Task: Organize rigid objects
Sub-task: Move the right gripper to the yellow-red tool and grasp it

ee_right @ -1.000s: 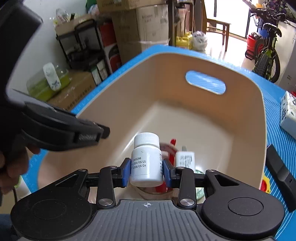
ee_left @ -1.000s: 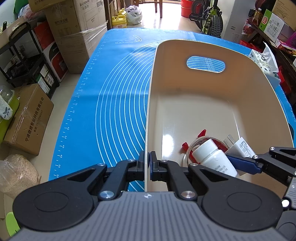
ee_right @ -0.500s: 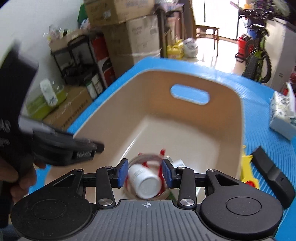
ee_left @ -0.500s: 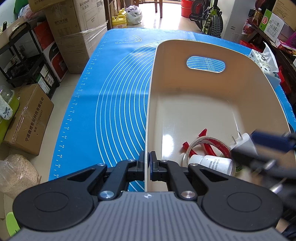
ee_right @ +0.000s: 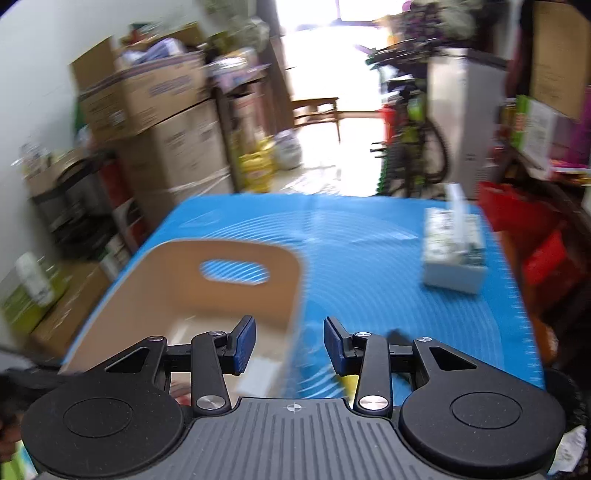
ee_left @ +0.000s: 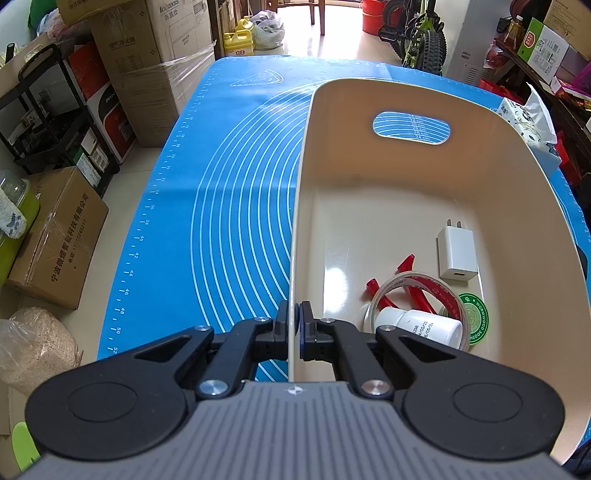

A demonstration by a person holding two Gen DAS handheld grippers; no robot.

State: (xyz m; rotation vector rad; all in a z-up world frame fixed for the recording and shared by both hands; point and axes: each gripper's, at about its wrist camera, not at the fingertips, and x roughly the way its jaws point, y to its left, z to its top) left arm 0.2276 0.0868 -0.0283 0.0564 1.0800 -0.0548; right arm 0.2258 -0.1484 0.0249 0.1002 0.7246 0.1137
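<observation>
A beige bin (ee_left: 517, 192) stands on the blue mat (ee_left: 229, 206). My left gripper (ee_left: 294, 325) is shut on the bin's left wall near its front corner. Inside the bin lie a white pill bottle (ee_left: 421, 326) on its side, a clear tape roll (ee_left: 413, 284), red pieces (ee_left: 406, 264), a white charger plug (ee_left: 456, 254) and a green round tin (ee_left: 474, 319). In the blurred right wrist view my right gripper (ee_right: 290, 343) is open and empty, raised above the bin's (ee_right: 236, 288) right rim.
A tissue pack (ee_right: 452, 254) lies on the mat (ee_right: 369, 266) at the far right, also visible in the left wrist view (ee_left: 524, 118). Cardboard boxes (ee_left: 155, 55) and a black shelf (ee_left: 48, 110) stand left of the table. A bicycle (ee_left: 421, 33) stands beyond it.
My right gripper opened and dropped the white bottle into the bin, where it lies on its side. The right gripper then rose and swung right. The left gripper stayed put.
</observation>
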